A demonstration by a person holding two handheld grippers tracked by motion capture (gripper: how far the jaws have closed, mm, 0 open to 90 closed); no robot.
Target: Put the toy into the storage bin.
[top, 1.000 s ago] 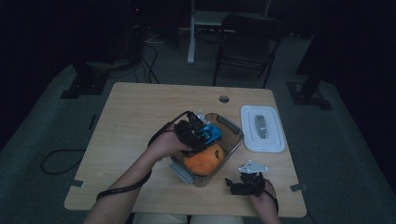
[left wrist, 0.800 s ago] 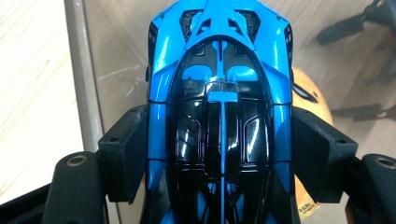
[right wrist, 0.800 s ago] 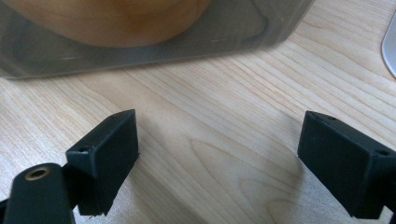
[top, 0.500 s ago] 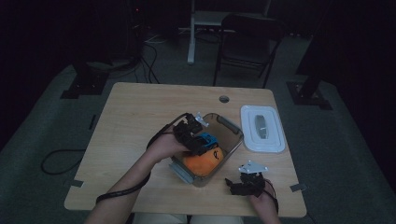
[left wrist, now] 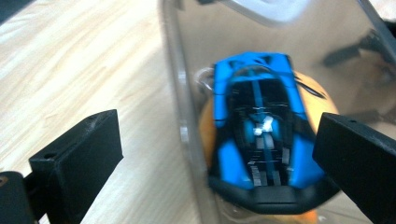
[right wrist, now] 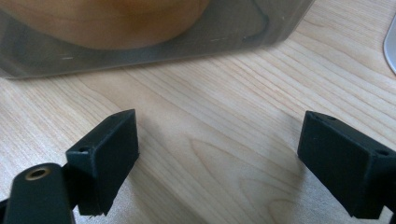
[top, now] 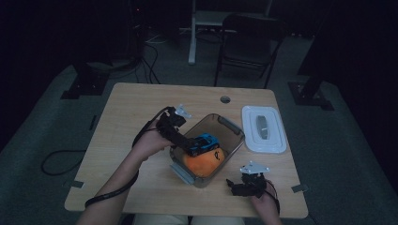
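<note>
A blue toy car (top: pixel 205 142) lies on top of a round orange thing (top: pixel 202 164) inside a clear plastic container (top: pixel 232 129) at mid-table. My left gripper (top: pixel 190 148) reaches over the container's left wall and is open. Its jaws have just been opening. In the left gripper view the car (left wrist: pixel 259 135) sits between the wide-apart jaws untouched, with the container wall (left wrist: pixel 184 121) also between them. My right gripper (top: pixel 238 186) rests open on the table in front of the container, nothing between its jaws (right wrist: pixel 217 158).
A white lid (top: pixel 264 129) lies flat to the right of the container. The table (top: pixel 131 108) has bare wood on its left half and along the back edge. A dark folding chair (top: pixel 248 42) stands beyond the table.
The left gripper has let go of the blue car and drawn back to the left and slightly up. The car stays on the orange thing. The right gripper has not moved.
</note>
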